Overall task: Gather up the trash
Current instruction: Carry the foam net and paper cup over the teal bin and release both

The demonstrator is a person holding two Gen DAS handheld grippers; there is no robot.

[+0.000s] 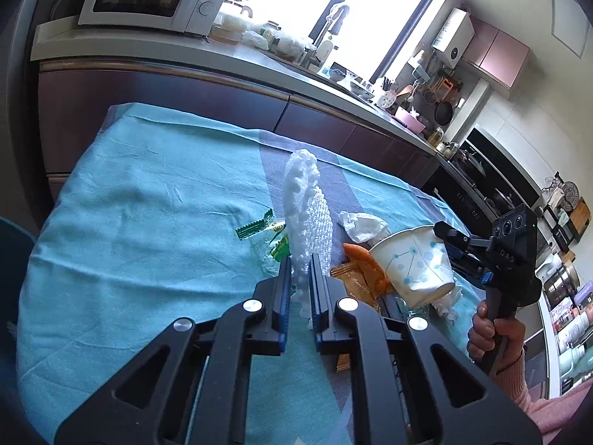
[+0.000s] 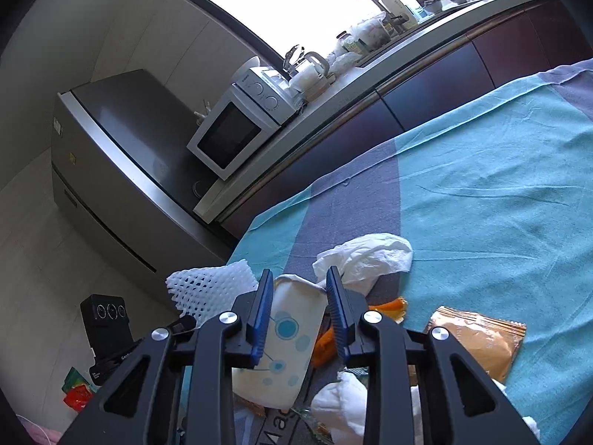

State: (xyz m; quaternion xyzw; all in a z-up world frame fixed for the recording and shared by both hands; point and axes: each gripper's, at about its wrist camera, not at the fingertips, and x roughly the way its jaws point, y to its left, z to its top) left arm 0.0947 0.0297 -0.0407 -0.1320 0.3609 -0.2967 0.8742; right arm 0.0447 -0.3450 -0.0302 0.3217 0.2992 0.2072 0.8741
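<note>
My left claw (image 1: 301, 265) is clamped on the foam net (image 1: 305, 207), lifted upright above the cloth (image 1: 148, 193). My right claw (image 2: 298, 282) squeezes the paper cup (image 2: 281, 337) flat. Near them lie a tissue (image 2: 365, 256), brown wrapper (image 2: 474, 337) and green wrapper (image 1: 265, 228).

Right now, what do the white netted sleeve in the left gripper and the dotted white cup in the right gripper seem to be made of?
White netted sleeve: soft foam mesh, matt; open diamond holes, puffy strands. Dotted white cup: probably thin paper, matt with printed blue dots; its wall is squashed flat between the pads.
</note>
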